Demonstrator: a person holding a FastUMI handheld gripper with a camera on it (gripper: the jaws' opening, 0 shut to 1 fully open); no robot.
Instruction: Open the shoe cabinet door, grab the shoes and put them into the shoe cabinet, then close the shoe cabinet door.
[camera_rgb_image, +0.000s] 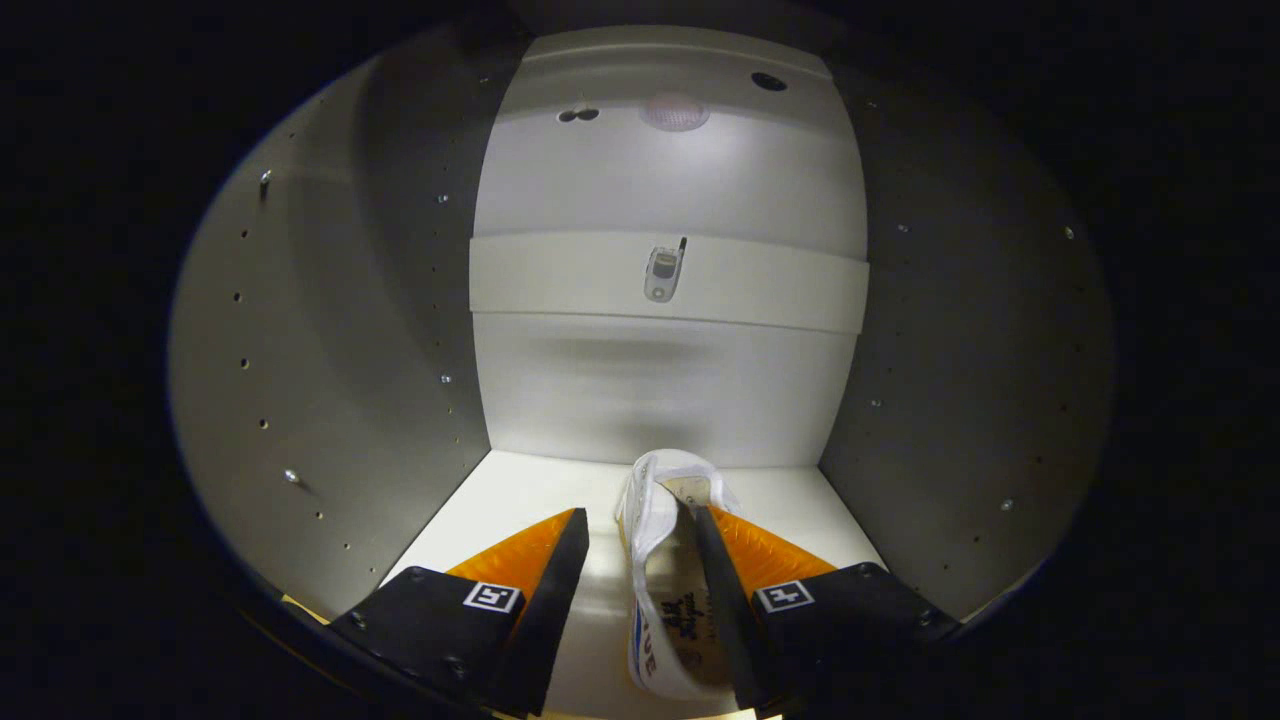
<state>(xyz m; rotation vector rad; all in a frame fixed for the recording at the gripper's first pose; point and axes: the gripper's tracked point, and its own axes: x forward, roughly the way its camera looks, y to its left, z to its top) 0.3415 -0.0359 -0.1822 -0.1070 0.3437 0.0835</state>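
Observation:
I am looking into the white shoe cabinet (660, 180). A white shoe (648, 520) with printed writing on its insole lies on the cabinet floor (500, 500), toe toward the back wall. My gripper (640, 515) is open over the floor. Its right finger (725, 590) sits in the shoe's opening against the inner side. A strip of bare floor separates its left finger (555, 590) from the shoe's outer side.
The cabinet's left wall (350, 350) and right wall (960, 400), both with rows of peg holes, close in on either side. A cross rail (780, 285) with a small metal fitting (662, 272) runs across the back.

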